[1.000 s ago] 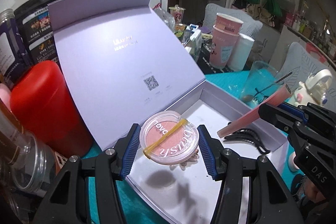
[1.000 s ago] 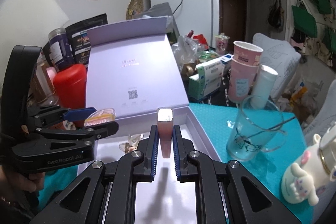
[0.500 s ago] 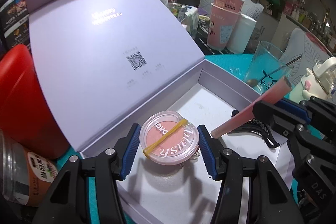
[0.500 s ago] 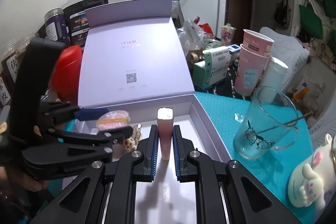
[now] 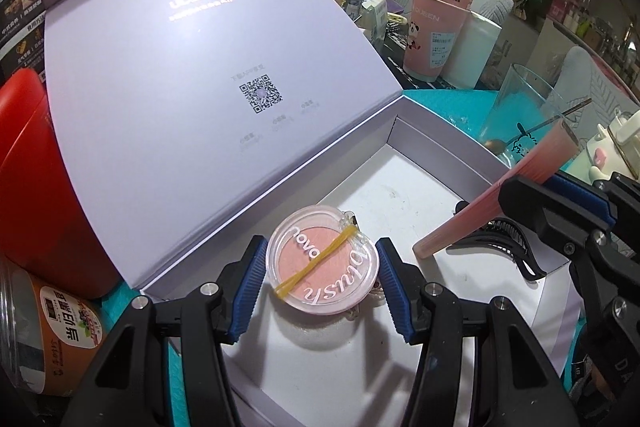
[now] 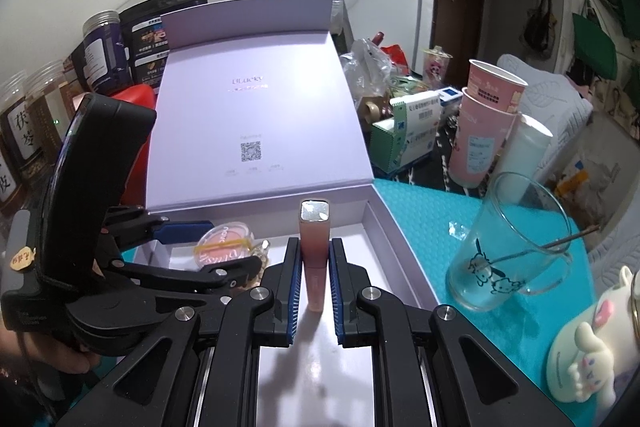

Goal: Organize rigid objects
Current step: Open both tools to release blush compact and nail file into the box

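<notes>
The left claw [image 5: 322, 273] grips a round clear-plastic blush compact [image 5: 322, 265] with a pink pan, a yellow rubber band and the lettering "novo" and "blush", just above the white floor of an open lilac cardboard box [image 5: 436, 151] marked "ULucky". The right claw [image 6: 313, 281] clamps a square pink gloss tube [image 6: 315, 251] over the same box.

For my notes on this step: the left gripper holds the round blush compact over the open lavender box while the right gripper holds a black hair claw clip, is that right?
Not quite: the right gripper holds a pink lip gloss tube, as the right wrist view shows. The black hair claw clip lies in the lavender box. The left gripper does hold the blush compact.
</notes>
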The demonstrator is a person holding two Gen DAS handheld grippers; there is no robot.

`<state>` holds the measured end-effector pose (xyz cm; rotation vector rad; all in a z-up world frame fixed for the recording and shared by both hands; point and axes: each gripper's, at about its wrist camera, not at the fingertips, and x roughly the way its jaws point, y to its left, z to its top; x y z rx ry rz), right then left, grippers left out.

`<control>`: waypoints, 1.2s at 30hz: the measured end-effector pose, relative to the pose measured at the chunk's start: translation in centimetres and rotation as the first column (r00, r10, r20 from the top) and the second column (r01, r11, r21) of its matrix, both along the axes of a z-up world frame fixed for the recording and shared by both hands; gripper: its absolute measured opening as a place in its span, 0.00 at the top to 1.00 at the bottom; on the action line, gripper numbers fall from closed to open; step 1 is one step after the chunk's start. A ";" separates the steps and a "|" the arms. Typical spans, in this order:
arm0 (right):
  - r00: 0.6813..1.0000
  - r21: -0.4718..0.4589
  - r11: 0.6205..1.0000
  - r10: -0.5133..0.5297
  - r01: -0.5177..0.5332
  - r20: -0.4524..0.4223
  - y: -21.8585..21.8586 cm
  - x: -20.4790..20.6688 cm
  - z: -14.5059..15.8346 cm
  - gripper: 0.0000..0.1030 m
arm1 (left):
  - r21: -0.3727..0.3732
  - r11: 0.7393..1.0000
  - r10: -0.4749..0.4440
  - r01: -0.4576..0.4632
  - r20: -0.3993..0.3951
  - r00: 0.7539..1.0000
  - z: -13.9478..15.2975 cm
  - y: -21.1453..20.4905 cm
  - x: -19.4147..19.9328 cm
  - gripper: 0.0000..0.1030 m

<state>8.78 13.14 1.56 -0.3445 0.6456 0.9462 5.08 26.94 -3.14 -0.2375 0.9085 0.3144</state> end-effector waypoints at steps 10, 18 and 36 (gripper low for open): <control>1.000 0.000 1.000 -0.025 0.025 -0.009 -0.1 0.4 0.1 0.68 | -0.033 0.999 0.018 -0.018 -0.015 1.000 0.1 0.4 0.4 0.47; 1.000 0.006 1.000 -0.024 0.024 0.003 -0.3 0.0 0.7 0.68 | 0.000 1.000 0.031 -0.031 0.011 0.999 1.5 0.0 -0.5 0.47; 0.997 0.041 0.998 -0.054 0.052 0.047 -3.4 -2.3 4.3 0.68 | 0.068 0.997 0.034 -0.041 0.096 0.995 7.0 -2.5 -3.4 0.46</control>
